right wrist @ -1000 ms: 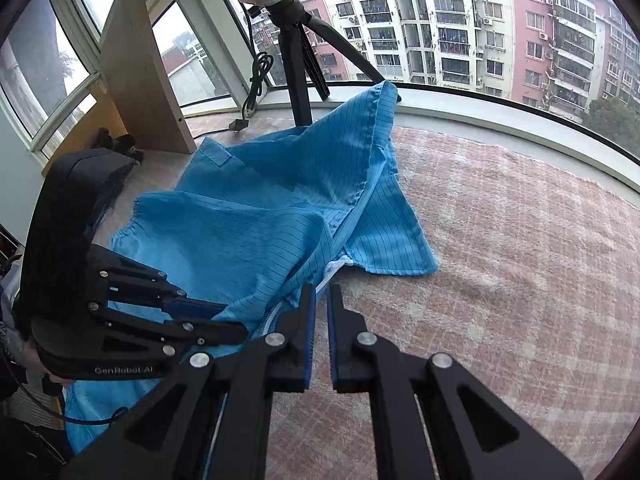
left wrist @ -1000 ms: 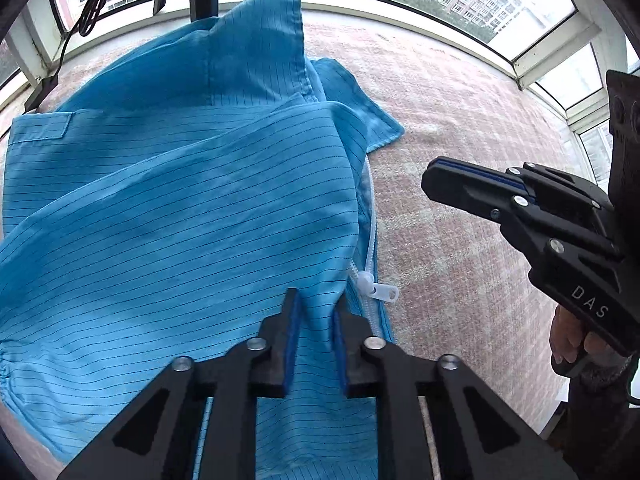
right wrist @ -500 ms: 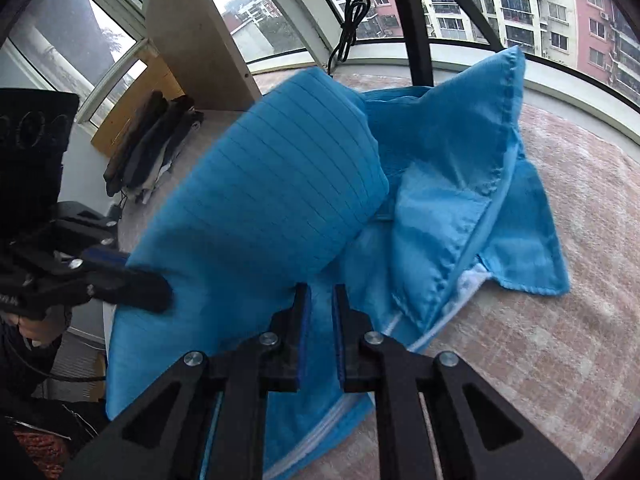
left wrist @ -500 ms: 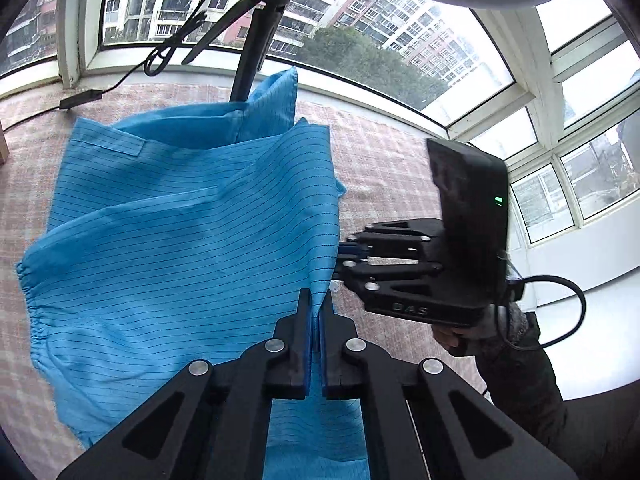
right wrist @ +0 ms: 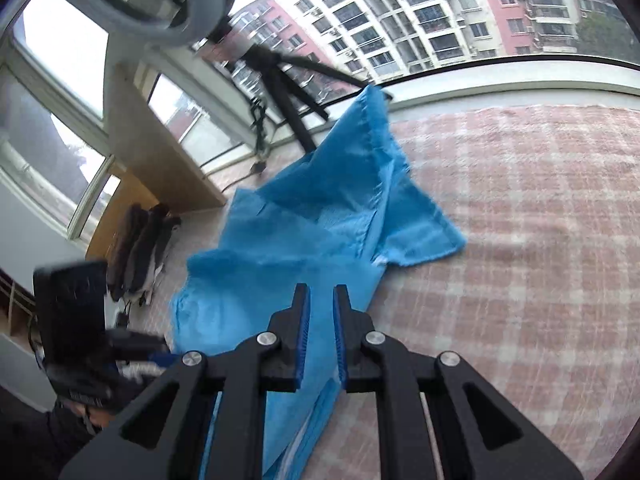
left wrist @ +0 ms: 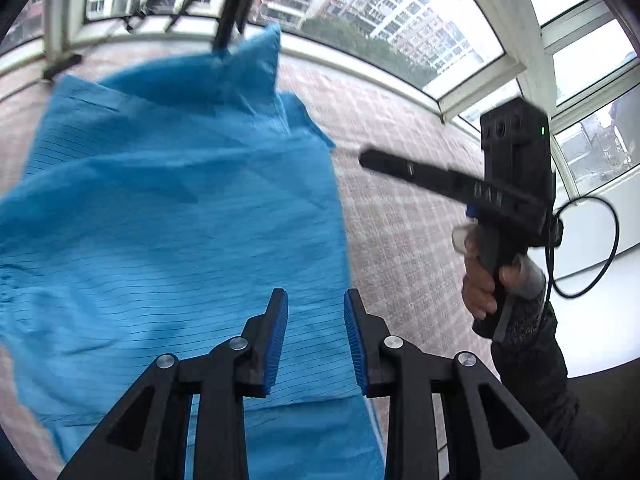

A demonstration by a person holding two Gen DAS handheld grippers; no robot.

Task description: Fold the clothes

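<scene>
Blue pinstriped cloth garment lying flopped over on the pink checked bench, dropped from the left tool, jaws opening with nothing between; right tool opening too, clear of the fabric, so fold's down, next up smoothing

Wide stretch of pink checked woven cloth surface seen bare right of crumpled blue pinstriped garment. Far edge blocked by black tripod legs, dangling black cable. Left side hemmed by upright wooden panel, dark folded clothes pile.
</scene>
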